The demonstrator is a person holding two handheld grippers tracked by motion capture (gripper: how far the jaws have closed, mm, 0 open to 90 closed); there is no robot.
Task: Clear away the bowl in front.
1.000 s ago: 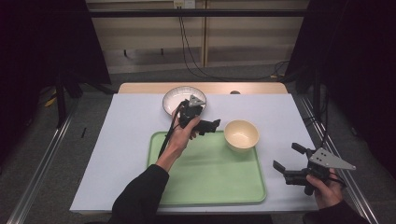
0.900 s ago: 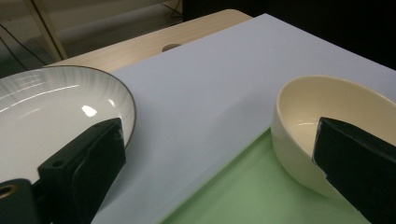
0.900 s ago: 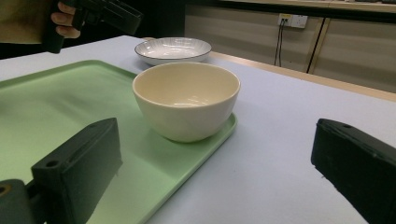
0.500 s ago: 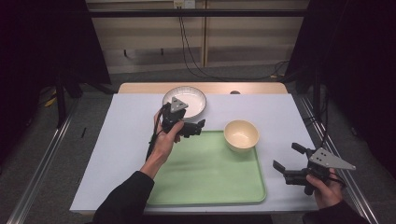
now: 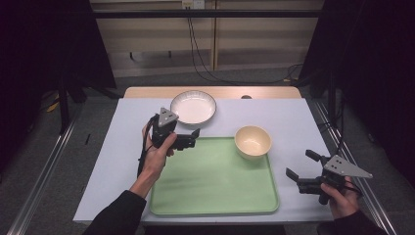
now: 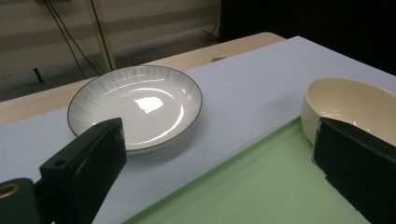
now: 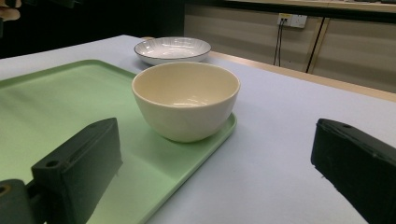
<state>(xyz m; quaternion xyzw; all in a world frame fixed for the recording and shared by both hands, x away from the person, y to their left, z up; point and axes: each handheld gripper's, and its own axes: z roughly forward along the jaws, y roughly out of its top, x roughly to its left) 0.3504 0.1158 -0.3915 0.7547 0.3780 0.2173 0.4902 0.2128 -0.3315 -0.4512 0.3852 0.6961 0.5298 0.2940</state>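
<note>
The left gripper [image 5: 193, 138] is held above the far left corner of the green tray [image 5: 215, 181], with its jaws spread wide and nothing between them. In the left gripper view, the white plate [image 6: 135, 106] is seen just past the jaws, resting on the pale table cover [image 6: 252, 88] near the far edge of the table, close to the tray's far edge but apart from it. The plate is upright and empty, with a dark rim and fine grey lines on its inner wall.

The cream bowl [image 5: 252, 142] is set upright in the far right corner of the tray, touching the tray floor beside its rim. In the right gripper view, the bowl [image 7: 186, 99] is seen straight ahead between the two jaws, with the plate [image 7: 172, 48] well behind it.

The right gripper [image 5: 299, 169] is held off the tray's right edge, near the right near corner of the table, and its jaws are likewise spread apart and hold nothing.
</note>
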